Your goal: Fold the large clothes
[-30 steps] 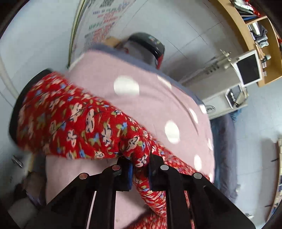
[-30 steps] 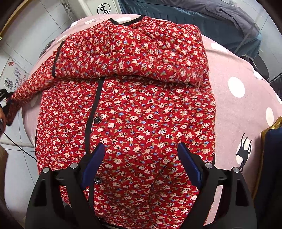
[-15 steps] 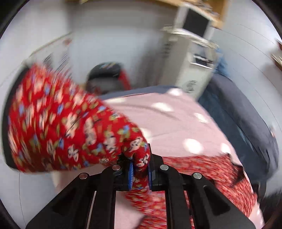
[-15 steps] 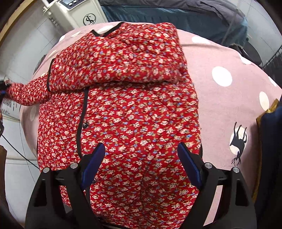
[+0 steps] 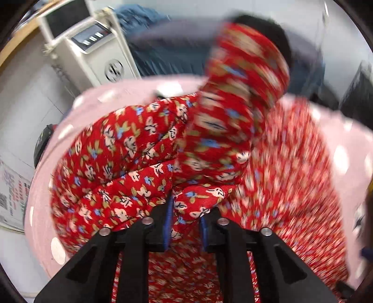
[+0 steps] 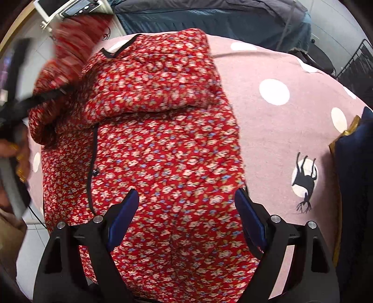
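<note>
Two tongs: left tongs point(image 5: 185, 223) loosening around jacket point(image 6: 163, 144) sleeve point(image 5: 223, 130), right tongs point(image 6: 186, 216) spread above it.

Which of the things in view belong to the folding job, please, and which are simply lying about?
Belongs to the job:
red floral jacket
its sleeve
left tongs
right tongs

Just lying about:
white appliance
dark blue bedding
navy cushion
</note>
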Demonstrator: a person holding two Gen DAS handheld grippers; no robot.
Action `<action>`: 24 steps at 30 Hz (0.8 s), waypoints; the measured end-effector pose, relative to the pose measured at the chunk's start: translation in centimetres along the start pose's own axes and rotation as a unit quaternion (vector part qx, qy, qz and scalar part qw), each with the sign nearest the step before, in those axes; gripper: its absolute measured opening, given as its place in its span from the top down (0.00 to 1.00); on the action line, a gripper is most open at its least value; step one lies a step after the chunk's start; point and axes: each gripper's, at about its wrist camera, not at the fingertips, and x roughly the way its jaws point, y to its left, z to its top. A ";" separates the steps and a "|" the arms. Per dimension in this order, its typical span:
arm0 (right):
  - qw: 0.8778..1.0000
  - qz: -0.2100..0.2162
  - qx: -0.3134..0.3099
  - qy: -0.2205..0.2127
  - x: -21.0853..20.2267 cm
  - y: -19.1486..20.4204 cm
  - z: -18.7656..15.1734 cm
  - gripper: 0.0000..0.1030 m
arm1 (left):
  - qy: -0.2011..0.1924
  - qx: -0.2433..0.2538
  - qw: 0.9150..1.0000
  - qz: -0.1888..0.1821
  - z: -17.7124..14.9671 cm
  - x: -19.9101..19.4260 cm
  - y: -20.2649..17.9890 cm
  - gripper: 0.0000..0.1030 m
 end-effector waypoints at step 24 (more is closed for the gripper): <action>0.998 0.024 -0.049 -0.035 0.5 3.7 5.8 0.19 | -0.009 -0.101 0.995 -0.016 -5.2 -4.4 6.6 0.09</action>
